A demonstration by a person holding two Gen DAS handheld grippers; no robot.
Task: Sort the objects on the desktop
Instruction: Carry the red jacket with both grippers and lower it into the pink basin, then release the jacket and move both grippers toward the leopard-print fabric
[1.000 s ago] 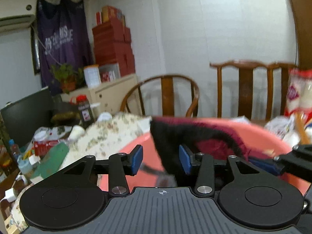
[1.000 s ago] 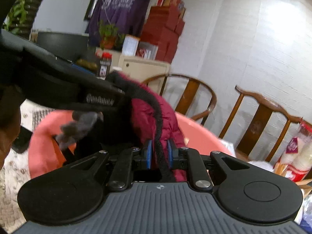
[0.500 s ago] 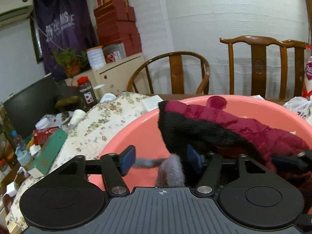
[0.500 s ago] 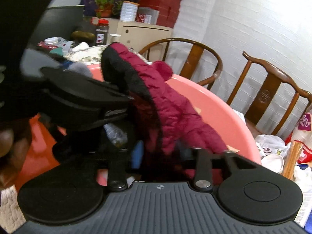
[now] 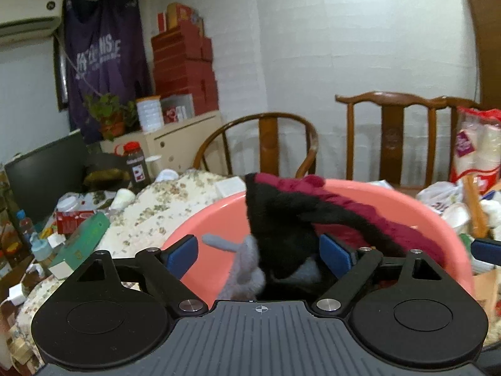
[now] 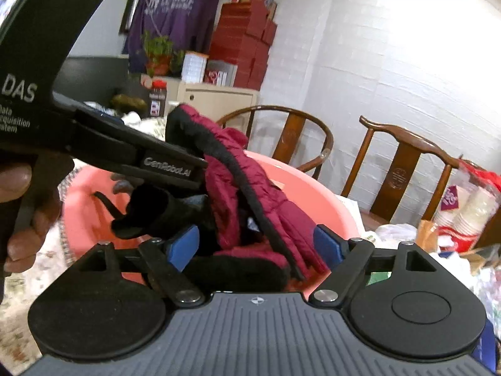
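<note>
Right gripper (image 6: 256, 247) has let go since a second ago — jaws now spread around the jacket (image 6: 250, 194). Left gripper (image 5: 260, 250) also spread — jacket in the basin (image 5: 206, 228).

Readable: "DAS" on the left gripper (image 6: 175, 219) handle; "GenRobot.AI" on its arm, just above the pink basin (image 6: 310, 188). Purple shirt (image 6: 175, 3) lettering is illegible.

Basin (image 5: 444, 219) floor under jacket (image 5: 360, 213)

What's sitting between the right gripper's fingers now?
In the right wrist view, the maroon jacket with black lining lies in the gap, inside the pink basin.
</note>
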